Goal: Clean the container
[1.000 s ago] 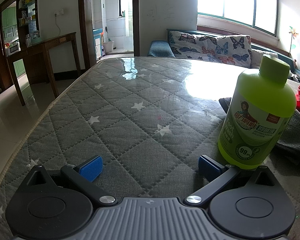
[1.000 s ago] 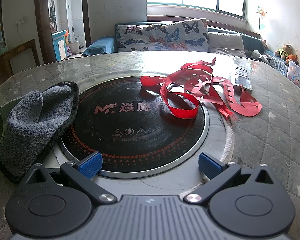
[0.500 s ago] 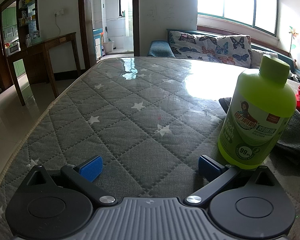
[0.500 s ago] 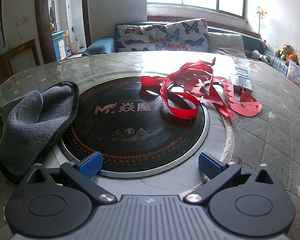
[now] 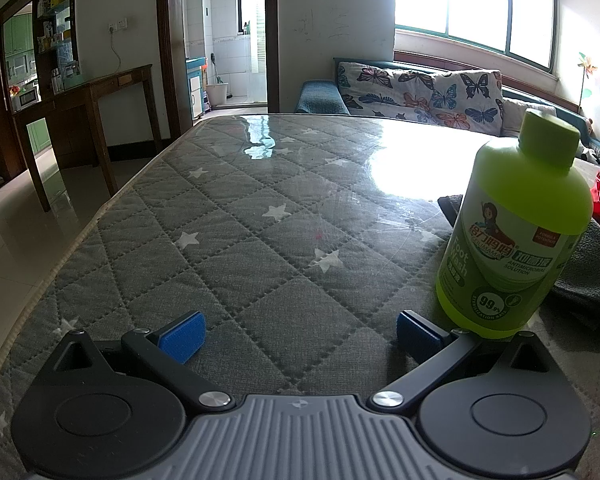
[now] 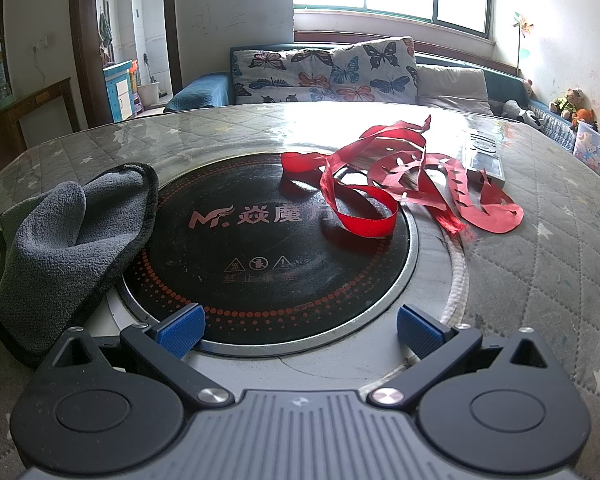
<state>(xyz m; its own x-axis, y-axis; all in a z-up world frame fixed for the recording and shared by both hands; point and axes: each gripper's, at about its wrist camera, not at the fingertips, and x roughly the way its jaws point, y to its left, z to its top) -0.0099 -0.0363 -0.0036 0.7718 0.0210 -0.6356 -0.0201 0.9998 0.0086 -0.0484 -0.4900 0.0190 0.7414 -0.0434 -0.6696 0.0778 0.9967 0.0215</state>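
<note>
A lime-green capped bottle [image 5: 516, 232] of foot wash stands upright on the quilted grey table [image 5: 236, 248], just right of my left gripper [image 5: 300, 334], which is open and holds nothing. In the right wrist view a black round induction cooktop [image 6: 260, 248] is set into the table. A grey cloth [image 6: 64, 248] lies bunched over its left rim. Red cut-paper ribbons [image 6: 400, 188] sprawl over its far right edge. My right gripper [image 6: 298, 330] rests open at the cooktop's near rim, empty.
A remote control [image 6: 484, 158] lies beyond the ribbons. The table's left edge [image 5: 72, 240] drops to a tiled floor, with a wooden desk [image 5: 88, 108] beyond. A butterfly-print sofa [image 6: 328, 72] runs behind the table under the windows.
</note>
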